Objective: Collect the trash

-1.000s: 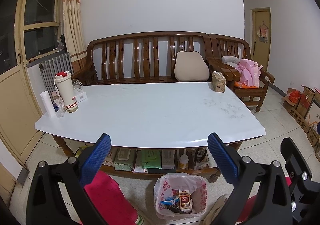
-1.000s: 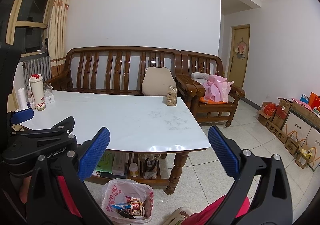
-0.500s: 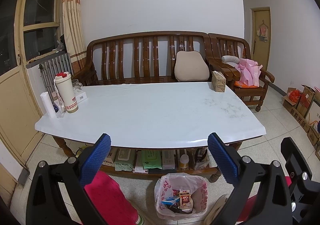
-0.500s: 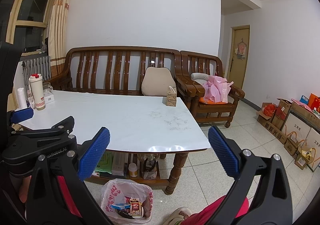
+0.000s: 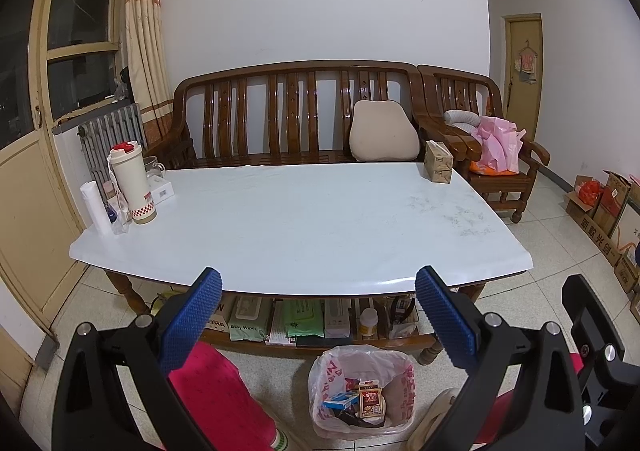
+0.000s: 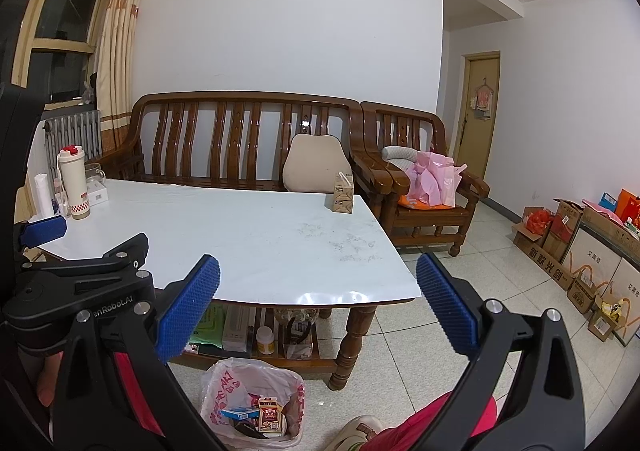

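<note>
"Baby Wipes" is printed on a pale green pack [image 5: 248,321] on the shelf under the table. The left gripper's black frame [image 6: 80,293] carries "enRobot.AI", its first letters hidden. Cardboard boxes [image 6: 554,265] bear Chinese characters.

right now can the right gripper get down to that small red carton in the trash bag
Probably yes: the right gripper is open and empty, the small red carton lies on top in the open trash bag, below and slightly left, with nothing covering it.

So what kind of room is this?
Most likely a living room in a home: a long wooden bench sofa and matching armchair stand behind a white-topped coffee table, with a lined trash bin on the tiled floor.
</note>
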### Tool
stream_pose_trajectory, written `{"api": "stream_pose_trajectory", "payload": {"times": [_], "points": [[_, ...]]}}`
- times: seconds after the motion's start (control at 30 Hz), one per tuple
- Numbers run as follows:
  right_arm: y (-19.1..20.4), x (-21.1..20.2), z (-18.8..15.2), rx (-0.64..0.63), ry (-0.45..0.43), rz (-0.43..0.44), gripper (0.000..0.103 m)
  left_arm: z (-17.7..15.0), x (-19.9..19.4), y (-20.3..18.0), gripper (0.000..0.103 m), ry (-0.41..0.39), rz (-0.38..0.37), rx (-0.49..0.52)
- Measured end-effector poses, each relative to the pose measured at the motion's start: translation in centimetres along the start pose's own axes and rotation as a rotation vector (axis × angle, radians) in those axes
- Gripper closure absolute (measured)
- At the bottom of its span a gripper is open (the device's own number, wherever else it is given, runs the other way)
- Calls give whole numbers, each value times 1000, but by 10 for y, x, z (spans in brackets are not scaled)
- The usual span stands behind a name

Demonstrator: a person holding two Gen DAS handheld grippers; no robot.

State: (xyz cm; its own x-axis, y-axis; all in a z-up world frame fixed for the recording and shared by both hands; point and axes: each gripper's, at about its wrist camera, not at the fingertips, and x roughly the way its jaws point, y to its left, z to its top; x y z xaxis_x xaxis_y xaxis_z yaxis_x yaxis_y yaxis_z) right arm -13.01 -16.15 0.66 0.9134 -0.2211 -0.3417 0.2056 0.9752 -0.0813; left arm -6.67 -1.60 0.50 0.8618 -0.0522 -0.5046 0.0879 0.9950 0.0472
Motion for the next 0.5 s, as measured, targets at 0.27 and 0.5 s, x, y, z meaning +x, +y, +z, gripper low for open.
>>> {"api": "stream_pose_trajectory", "payload": {"times": [0.27, 0.5], "points": [[-10, 1, 1, -3, 4, -2, 7, -3, 3, 1, 8, -4, 15, 13], [-16, 3, 2, -6, 5, -1, 7, -2, 4, 2, 8, -3, 11, 20]]}}
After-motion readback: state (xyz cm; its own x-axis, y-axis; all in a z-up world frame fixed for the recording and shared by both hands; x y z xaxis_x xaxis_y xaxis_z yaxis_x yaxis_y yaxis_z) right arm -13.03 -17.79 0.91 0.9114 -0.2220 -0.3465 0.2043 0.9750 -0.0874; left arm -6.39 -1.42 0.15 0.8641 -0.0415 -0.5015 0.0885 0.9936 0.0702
